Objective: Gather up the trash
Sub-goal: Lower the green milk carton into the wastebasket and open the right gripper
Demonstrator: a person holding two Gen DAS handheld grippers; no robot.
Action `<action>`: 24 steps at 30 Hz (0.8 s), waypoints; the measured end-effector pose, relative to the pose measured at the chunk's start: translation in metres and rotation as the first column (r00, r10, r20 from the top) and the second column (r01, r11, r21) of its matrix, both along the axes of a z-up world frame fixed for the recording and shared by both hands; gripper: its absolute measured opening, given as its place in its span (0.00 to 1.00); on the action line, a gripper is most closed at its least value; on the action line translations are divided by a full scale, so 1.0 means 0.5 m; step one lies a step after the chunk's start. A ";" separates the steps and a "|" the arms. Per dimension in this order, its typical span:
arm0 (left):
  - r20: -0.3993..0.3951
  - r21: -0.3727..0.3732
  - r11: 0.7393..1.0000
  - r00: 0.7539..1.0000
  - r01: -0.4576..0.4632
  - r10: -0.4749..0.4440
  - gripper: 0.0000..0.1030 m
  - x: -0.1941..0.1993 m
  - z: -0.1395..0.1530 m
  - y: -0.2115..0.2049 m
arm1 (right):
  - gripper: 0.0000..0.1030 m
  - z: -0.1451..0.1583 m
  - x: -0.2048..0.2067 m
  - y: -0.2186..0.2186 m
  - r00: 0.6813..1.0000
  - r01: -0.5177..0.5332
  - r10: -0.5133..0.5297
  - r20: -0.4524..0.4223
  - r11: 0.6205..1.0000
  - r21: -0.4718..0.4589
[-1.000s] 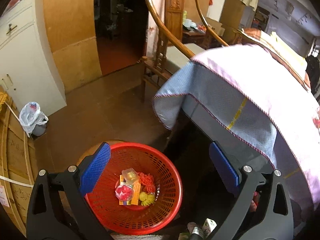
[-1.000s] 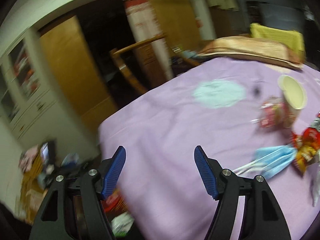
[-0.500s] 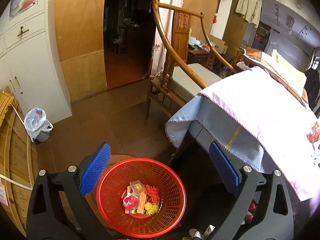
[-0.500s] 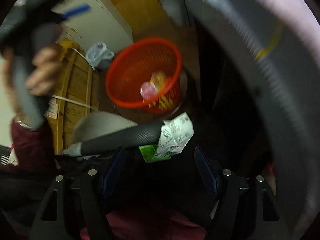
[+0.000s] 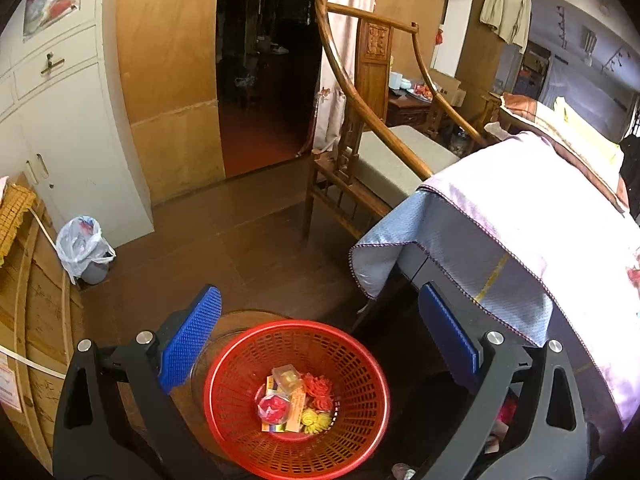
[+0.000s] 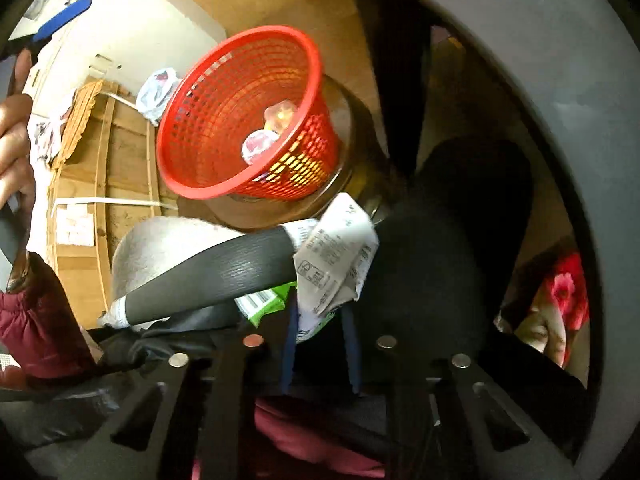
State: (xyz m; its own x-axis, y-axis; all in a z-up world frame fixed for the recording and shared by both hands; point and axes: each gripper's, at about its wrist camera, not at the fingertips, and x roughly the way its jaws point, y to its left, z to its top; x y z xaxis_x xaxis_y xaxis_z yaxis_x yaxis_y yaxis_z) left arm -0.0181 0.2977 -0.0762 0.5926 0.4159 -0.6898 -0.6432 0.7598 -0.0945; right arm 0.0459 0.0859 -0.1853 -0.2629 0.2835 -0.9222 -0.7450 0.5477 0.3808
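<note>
A crumpled white and green carton point(image 6: 336, 256) with small black print too fine to read sits just ahead of the right gripper point(image 6: 318, 354), whose fingers have just closed and now clamp its lower edge. Beyond the fingertips stands the red basket point(image 6: 224, 184) holding wrappers. The left gripper point(image 5: 320, 344) hangs over that basket point(image 5: 360, 432), fingers wide apart and empty.

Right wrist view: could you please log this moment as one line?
right hand-held gripper: just closed on crumpled carton | left hand-held gripper: open | red basket: holds trash
</note>
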 end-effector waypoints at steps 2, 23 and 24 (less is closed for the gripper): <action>0.002 -0.002 1.000 1.000 -0.008 0.008 0.93 -0.004 0.001 0.005 | 0.15 0.008 -0.002 -0.009 0.999 -0.011 0.011 0.032 1.000 -0.002; 0.031 0.015 0.993 0.993 -0.114 0.113 0.93 -0.049 0.017 0.076 | 0.13 0.228 0.056 0.056 0.977 0.003 -0.056 0.208 0.969 0.246; 0.034 0.016 0.992 0.992 -0.124 0.124 0.93 -0.053 0.019 0.082 | 0.13 0.227 0.056 0.079 0.979 -0.007 -0.046 0.199 0.966 0.258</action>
State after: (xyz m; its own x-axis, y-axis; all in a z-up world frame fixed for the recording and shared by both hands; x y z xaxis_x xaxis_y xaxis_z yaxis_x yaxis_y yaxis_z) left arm -0.0448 0.3387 -0.0669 0.5578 0.4993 -0.6630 -0.7293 0.6762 -0.1043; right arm 0.0742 0.1256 -0.0716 -0.0714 0.5205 -0.8509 -0.8110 0.4664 0.3533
